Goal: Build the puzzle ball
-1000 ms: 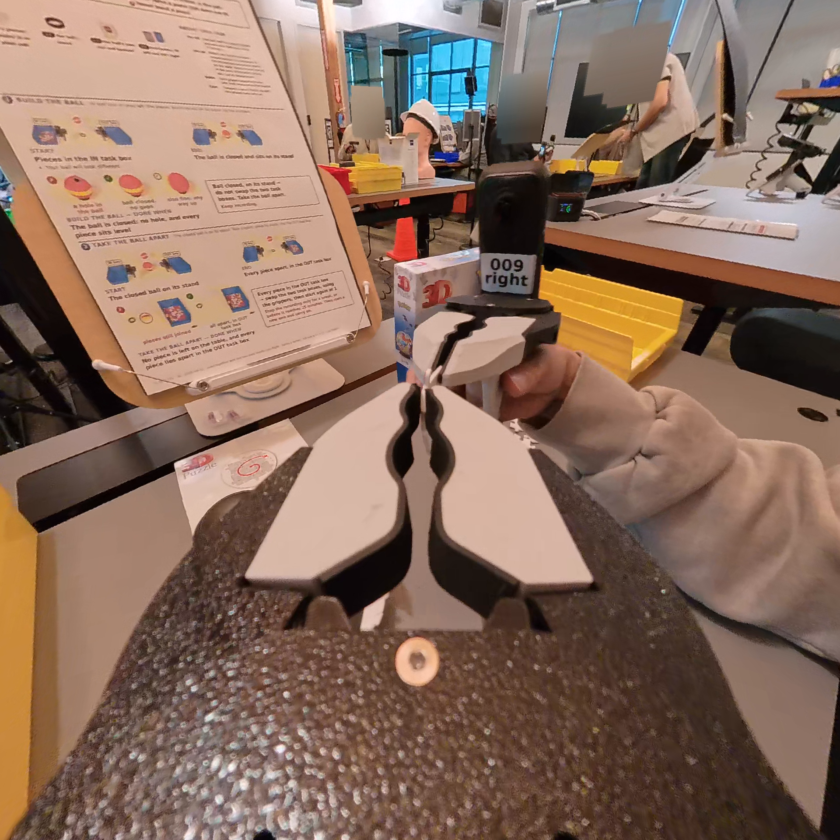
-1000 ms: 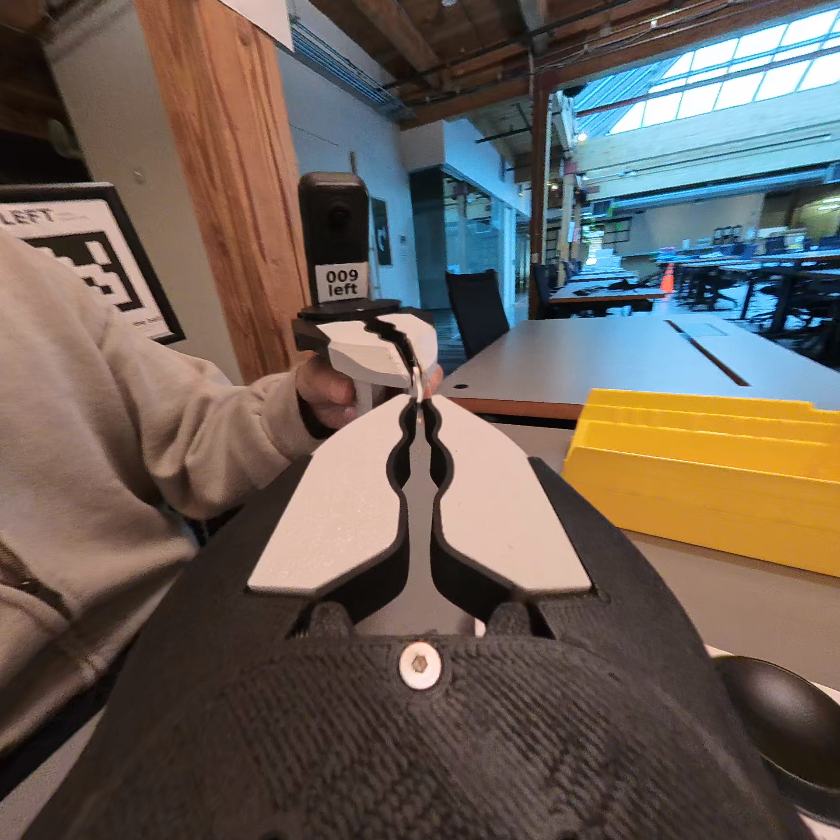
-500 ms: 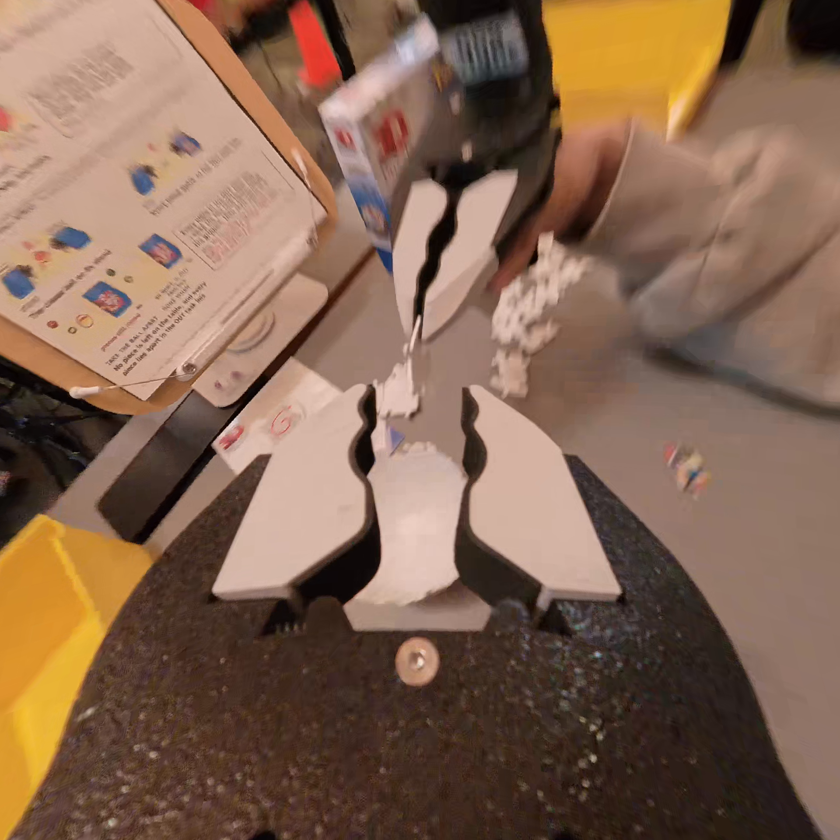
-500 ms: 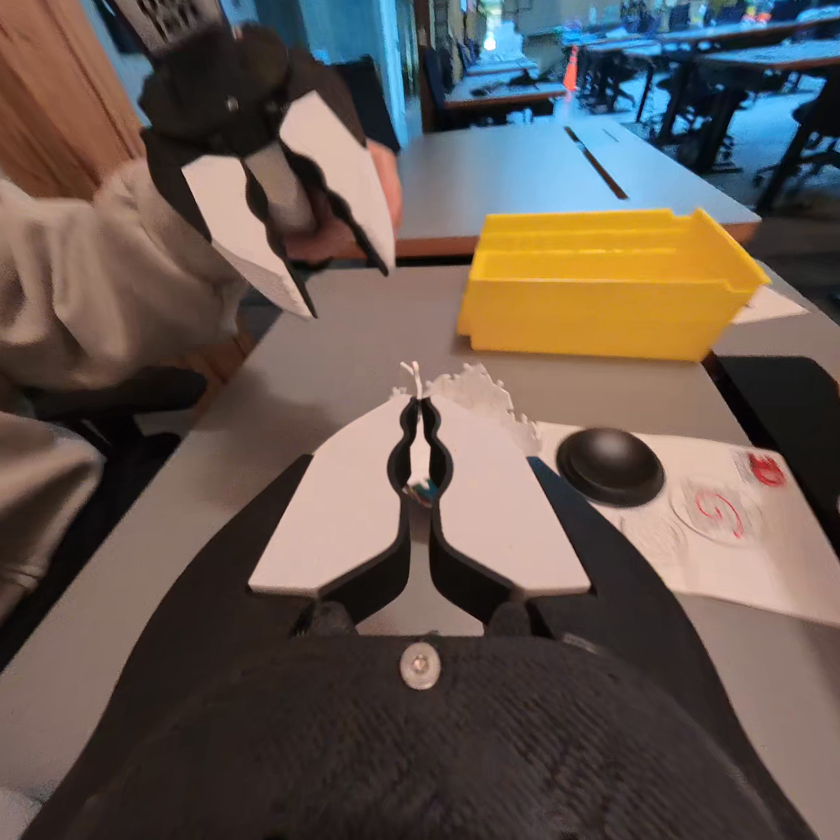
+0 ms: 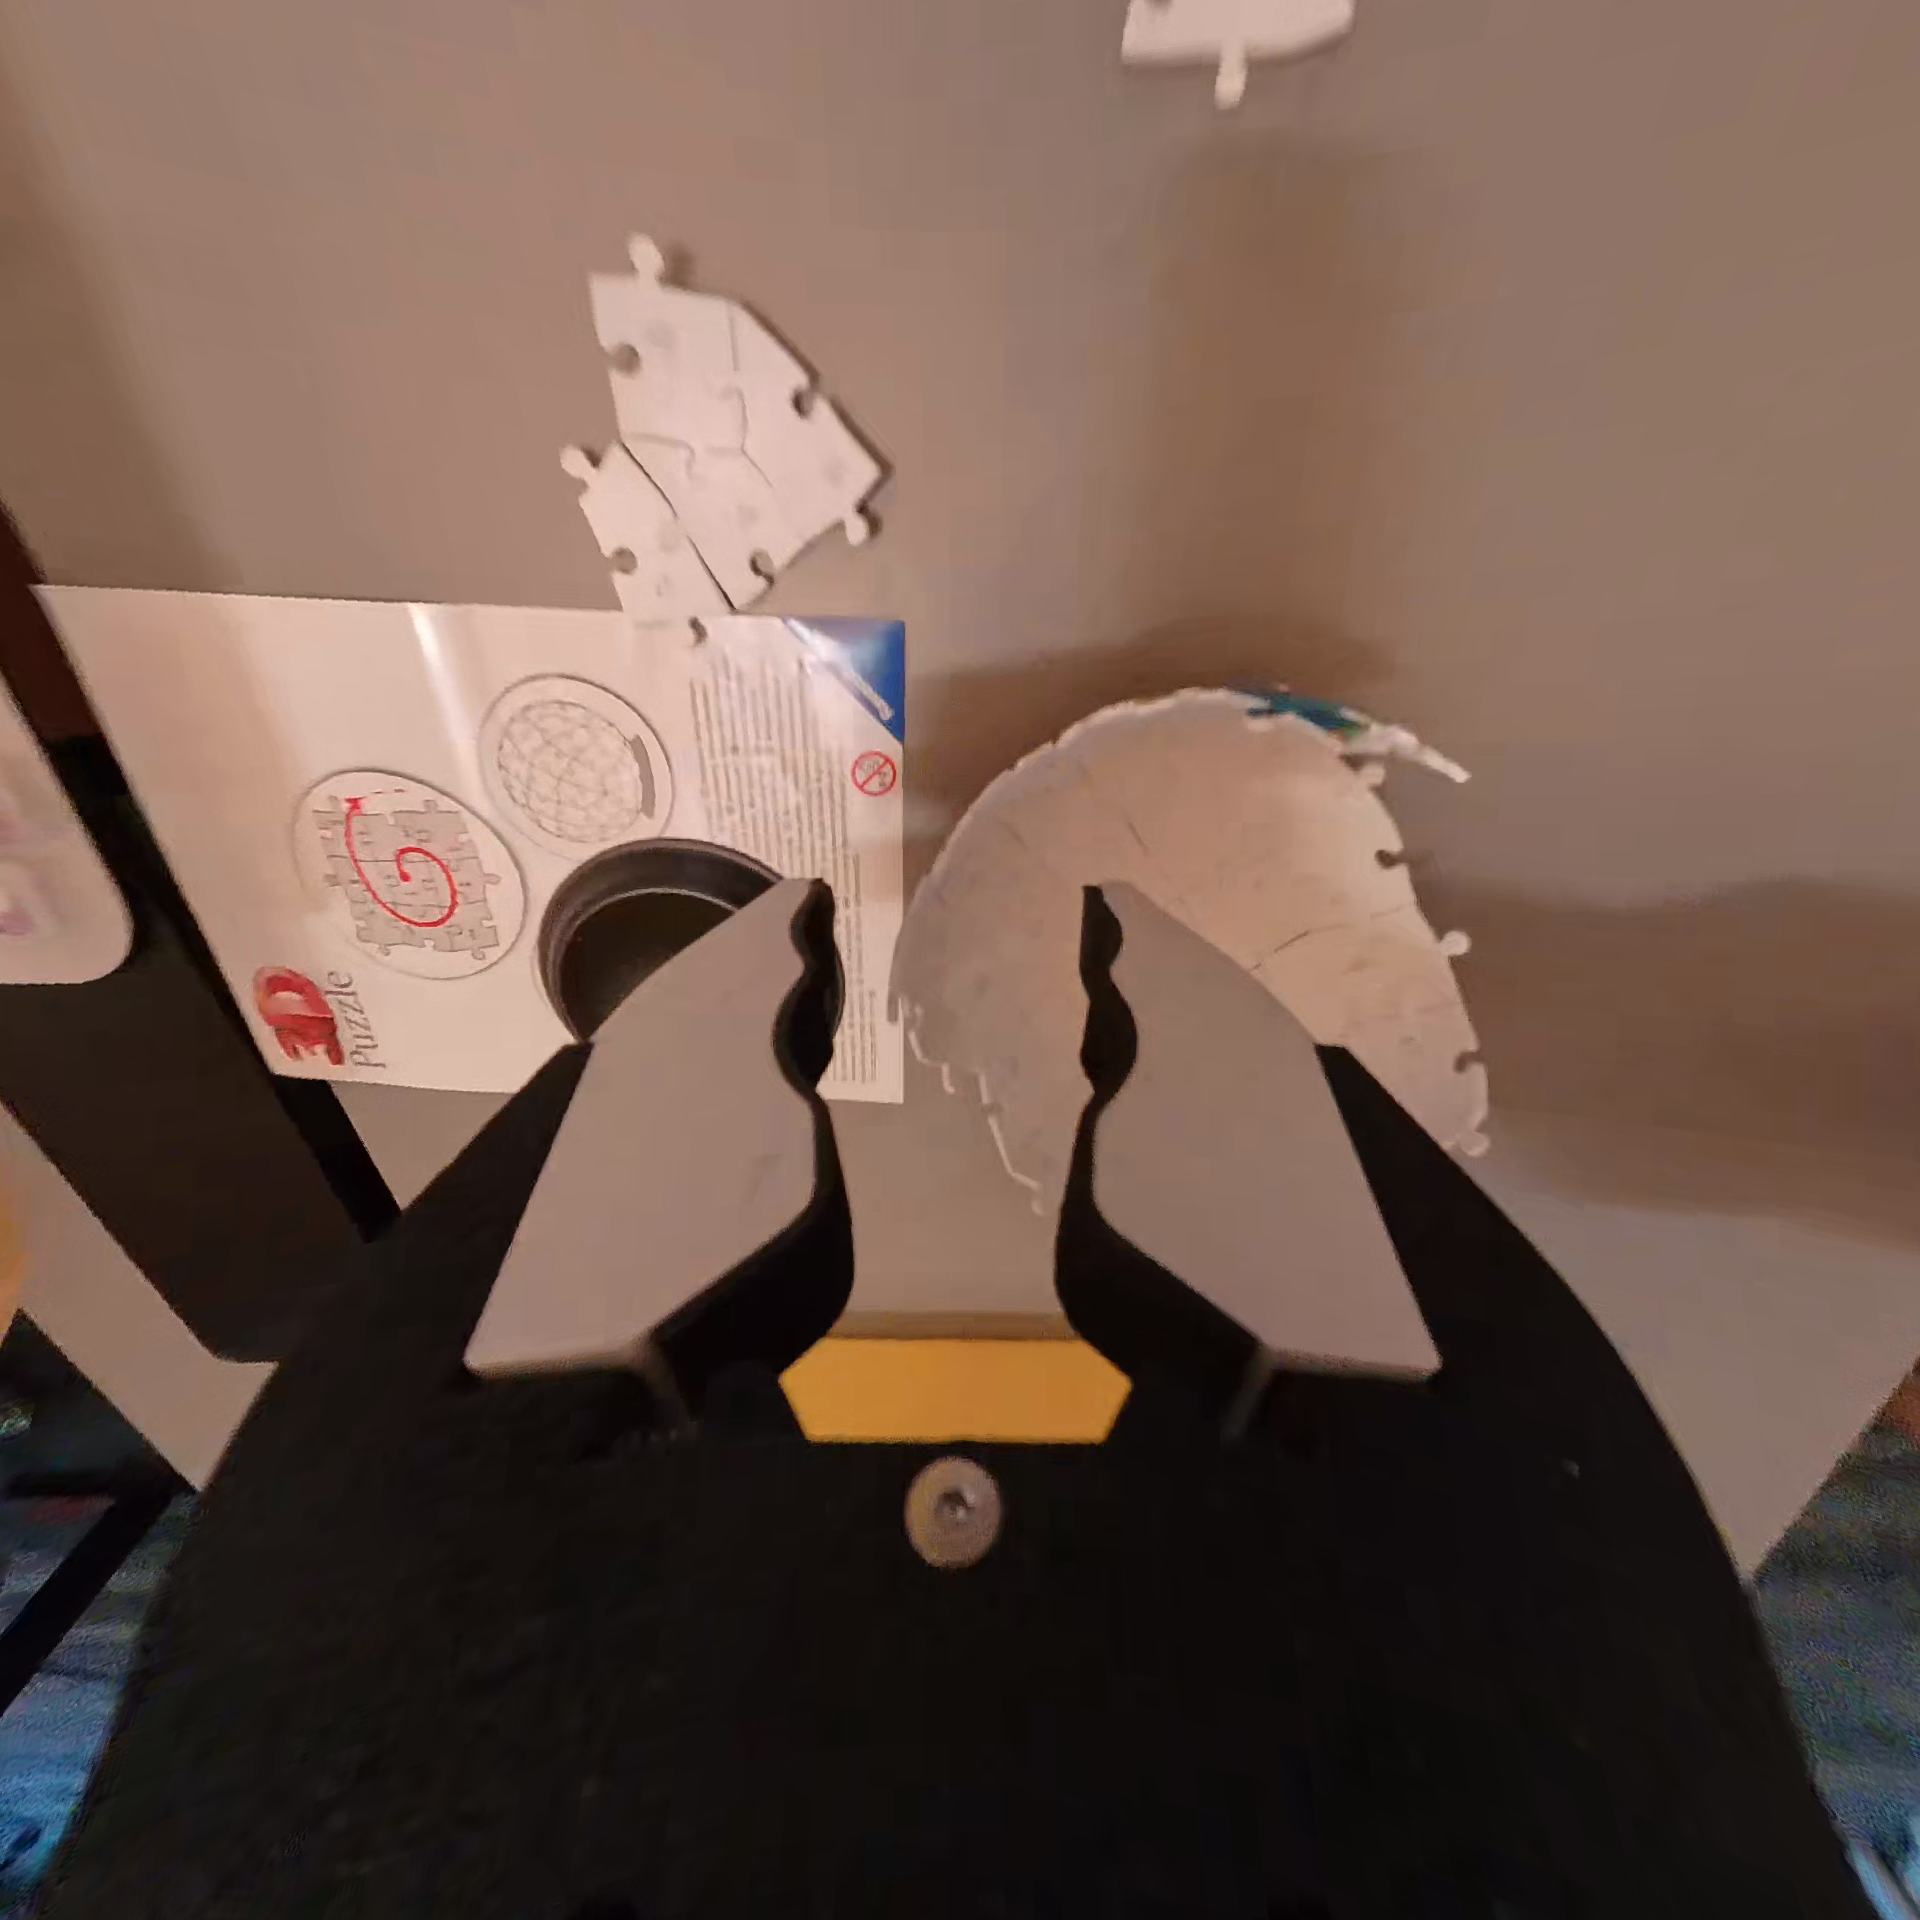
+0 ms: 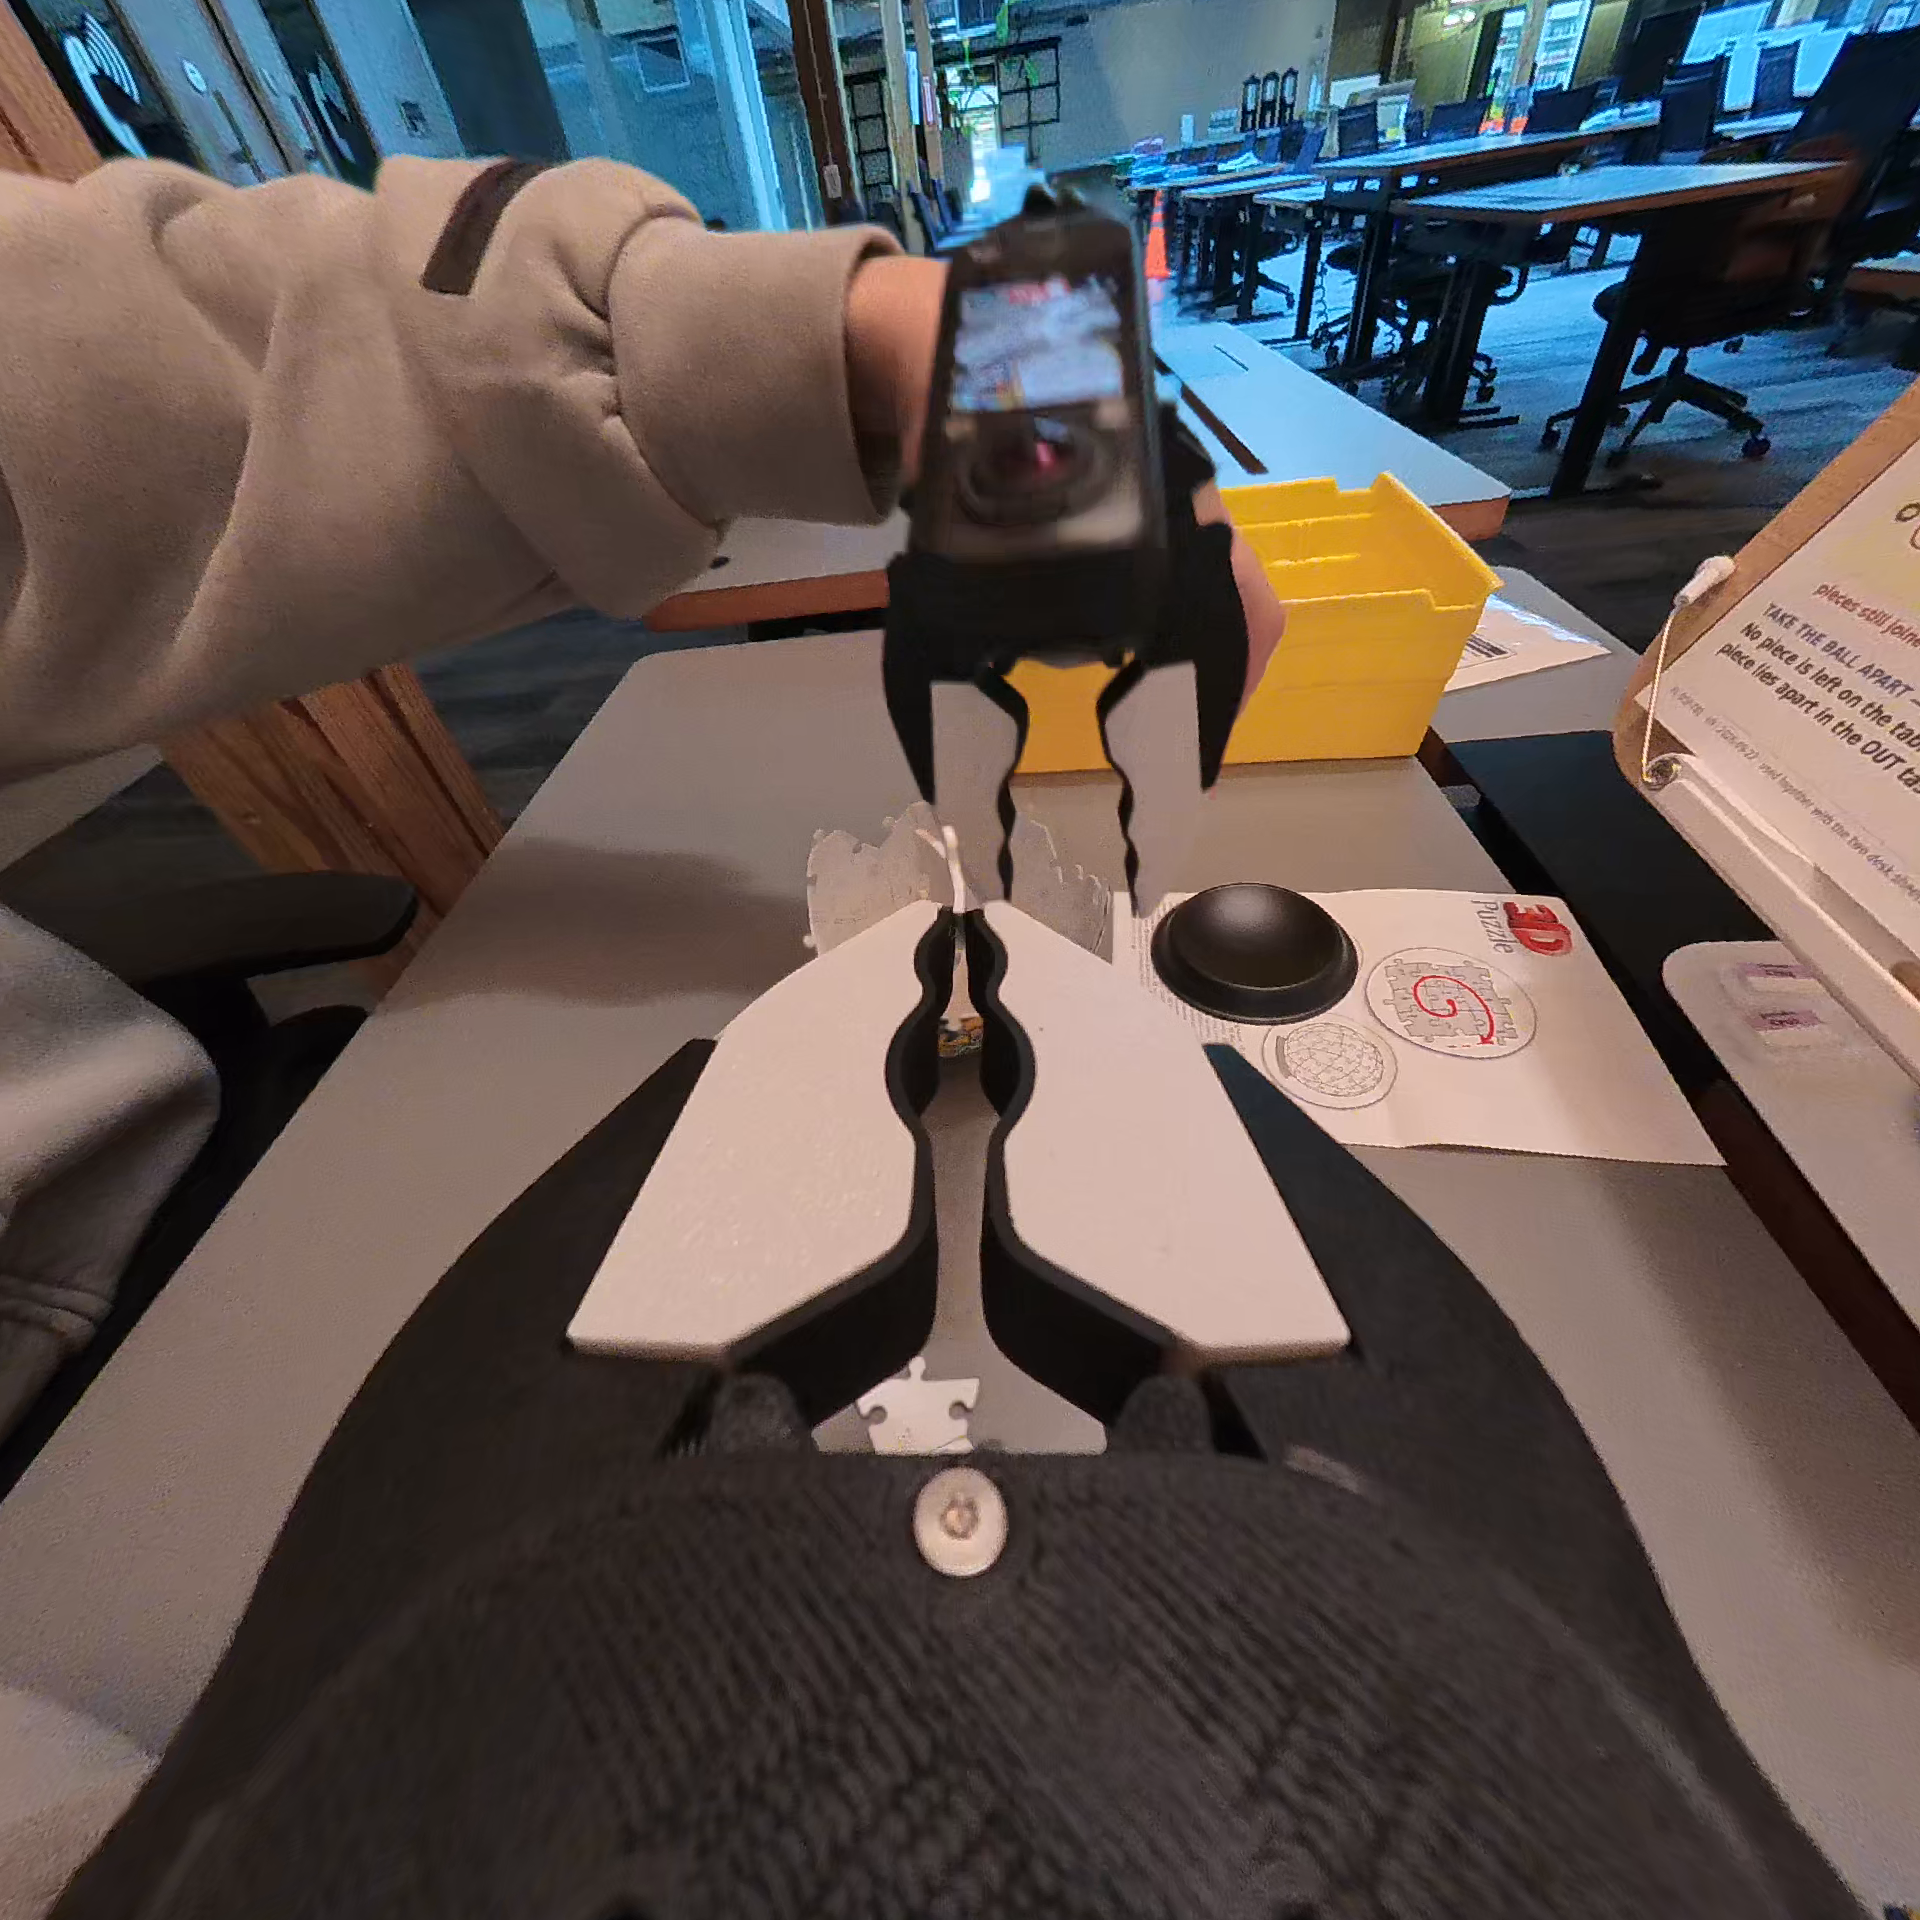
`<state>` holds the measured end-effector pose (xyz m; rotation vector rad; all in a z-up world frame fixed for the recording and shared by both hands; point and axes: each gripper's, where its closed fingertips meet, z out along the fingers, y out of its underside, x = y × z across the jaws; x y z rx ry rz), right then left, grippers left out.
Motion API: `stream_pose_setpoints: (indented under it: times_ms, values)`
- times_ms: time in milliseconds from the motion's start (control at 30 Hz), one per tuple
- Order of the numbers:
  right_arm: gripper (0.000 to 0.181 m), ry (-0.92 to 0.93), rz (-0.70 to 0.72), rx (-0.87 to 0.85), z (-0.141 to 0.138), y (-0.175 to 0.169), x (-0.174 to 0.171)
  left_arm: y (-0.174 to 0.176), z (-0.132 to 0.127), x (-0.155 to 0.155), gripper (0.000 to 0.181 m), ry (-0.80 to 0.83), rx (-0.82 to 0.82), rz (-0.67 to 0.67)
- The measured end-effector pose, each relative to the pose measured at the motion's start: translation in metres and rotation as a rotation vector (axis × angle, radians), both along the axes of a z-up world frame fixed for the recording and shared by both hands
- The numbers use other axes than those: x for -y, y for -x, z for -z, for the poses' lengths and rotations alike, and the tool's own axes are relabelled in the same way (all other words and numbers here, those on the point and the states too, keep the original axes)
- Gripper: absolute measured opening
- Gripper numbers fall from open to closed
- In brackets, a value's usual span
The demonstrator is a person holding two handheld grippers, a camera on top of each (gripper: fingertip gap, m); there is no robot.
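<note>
A curved, part-built shell of the puzzle ball (image 5: 1226, 894) is seen standing on the grey surface (image 5: 1455, 416), white inner side up, with a strip of blue print at its far edge. In the right wrist view the same shell (image 6: 873, 883) is seen just beyond the right claw (image 6: 964, 914), which is clenched on a thin white puzzle piece (image 6: 951, 862) that sticks up between its tips. Whether this piece touches the shell cannot be told.

The left claw (image 5: 956, 904) is held released above the surface, pointing down; the near edge of the shell lies under the gap between its fingers, and nothing is gripped. In the right wrist view this claw (image 6: 1070, 883) is seen from the front, held by a hand in a beige sleeve (image 6: 364, 395).

A flat cluster of joined white pieces (image 5: 717, 436) lies well apart from the shell, touching the far edge of a printed leaflet (image 5: 260, 748). Part of another white piece (image 5: 1226, 31) is seen at the frame's top edge. A single piece (image 6: 920, 1408) lies under the right claw.

The leaflet carries writing, a red logo and two round diagrams, one with a red spiral. A black round stand (image 6: 1252, 951) rests on it. A yellow bin (image 6: 1351, 613) sits farther back, and a clipboard with a printed sheet (image 6: 1808, 644) stands to the right.
</note>
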<state>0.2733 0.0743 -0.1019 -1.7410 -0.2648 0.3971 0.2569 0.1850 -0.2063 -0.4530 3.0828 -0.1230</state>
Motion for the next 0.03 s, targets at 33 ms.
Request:
stream_pose_setpoints:
  times_ms: [33]
  values:
    - [0.002,-0.001,0.002,0.002,0.0003,-0.0008,0.0005,-0.0010,0.0062,-0.0037,0.042,-0.035,-0.031,0.011]
